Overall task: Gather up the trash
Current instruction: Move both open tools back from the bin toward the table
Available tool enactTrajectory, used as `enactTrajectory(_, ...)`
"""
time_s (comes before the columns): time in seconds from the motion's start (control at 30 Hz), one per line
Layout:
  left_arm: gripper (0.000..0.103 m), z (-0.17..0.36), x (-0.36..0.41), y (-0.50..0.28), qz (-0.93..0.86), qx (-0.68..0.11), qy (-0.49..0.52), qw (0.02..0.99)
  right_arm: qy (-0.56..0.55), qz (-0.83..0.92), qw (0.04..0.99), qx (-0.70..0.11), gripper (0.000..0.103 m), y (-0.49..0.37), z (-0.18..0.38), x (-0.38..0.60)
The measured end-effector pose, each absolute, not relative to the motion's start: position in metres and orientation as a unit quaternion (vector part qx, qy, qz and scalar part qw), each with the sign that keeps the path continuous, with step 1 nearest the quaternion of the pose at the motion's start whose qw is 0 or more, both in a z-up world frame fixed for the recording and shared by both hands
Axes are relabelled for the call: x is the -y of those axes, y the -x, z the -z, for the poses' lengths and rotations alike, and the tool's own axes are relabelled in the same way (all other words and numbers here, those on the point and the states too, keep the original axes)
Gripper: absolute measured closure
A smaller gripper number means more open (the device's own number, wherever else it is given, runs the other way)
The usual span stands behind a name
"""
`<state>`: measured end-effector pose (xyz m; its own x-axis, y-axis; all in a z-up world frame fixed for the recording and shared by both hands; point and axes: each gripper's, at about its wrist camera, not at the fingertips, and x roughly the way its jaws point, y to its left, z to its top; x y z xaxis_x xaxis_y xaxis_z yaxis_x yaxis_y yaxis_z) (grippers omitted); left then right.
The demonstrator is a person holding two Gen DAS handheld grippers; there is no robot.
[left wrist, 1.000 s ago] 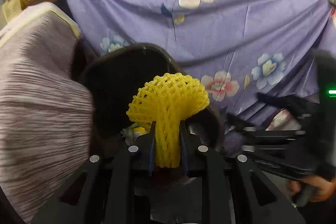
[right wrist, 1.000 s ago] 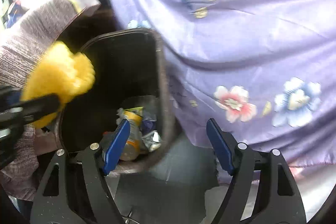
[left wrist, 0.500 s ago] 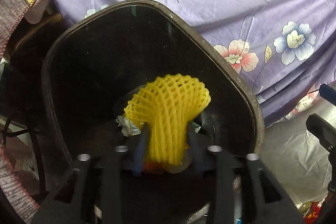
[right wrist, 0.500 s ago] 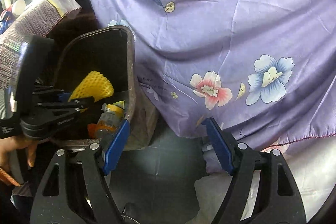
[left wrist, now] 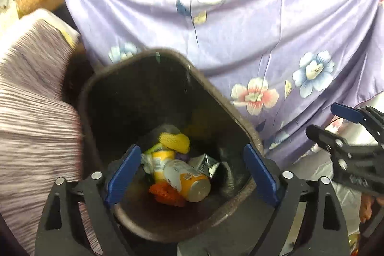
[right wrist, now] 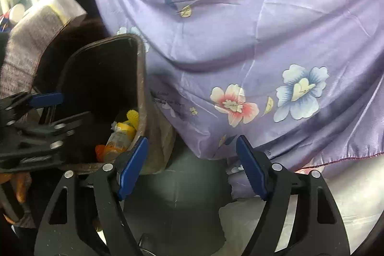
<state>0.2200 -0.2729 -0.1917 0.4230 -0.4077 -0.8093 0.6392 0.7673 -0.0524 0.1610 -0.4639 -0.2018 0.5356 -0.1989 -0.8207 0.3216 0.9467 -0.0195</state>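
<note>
Drop step done: above the bin (left wrist: 242, 128), the left gripper (left wrist: 192, 172) has just been opening, fingers apart and empty, yellow foam net (left wrist: 175, 142) inside; next, the right gripper (right wrist: 192, 167), fingers also apart, needs fresh trash.

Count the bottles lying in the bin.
2: one bottle with an orange label lies on top, bottom end facing the camera; a yellow-labelled bottle lies just left, partly under it. Others may be buried in the bin.

The dark floor (right wrist: 182, 186) carries a brown bin (left wrist: 230, 116) — beside it hangs the purple floral cloth (right wrist: 276, 40).
</note>
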Motion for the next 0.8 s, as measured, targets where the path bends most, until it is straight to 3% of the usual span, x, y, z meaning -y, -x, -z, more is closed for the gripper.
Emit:
enactTrajectory(0.27, 0.006, 0.121, 0.246, -0.188, 0.320, -0.368, -0.115, 0.865, -0.074, 0.172, 0.882, -0.432, 0.027, -0.165, 0.177, 0.477)
enactTrajectory(0.43, 0.006, 0.081, 0.224, -0.172, 0.320, -0.332, -0.104, 0.881, -0.074, 0.142, 0.898, -0.410, 0.027, -0.178, 0.157, 0.458)
enactTrajectory(0.6, 0.006, 0.053, 0.189, -0.166, 0.302, -0.309, -0.098, 0.896, -0.060, 0.072, 0.920, -0.379, 0.021, -0.200, 0.125, 0.412)
enactTrajectory(0.8, 0.005, 0.039, 0.131, -0.171, 0.242, -0.308, -0.105, 0.914, -0.027, -0.049, 0.931, -0.361, 0.020, -0.236, 0.095, 0.334)
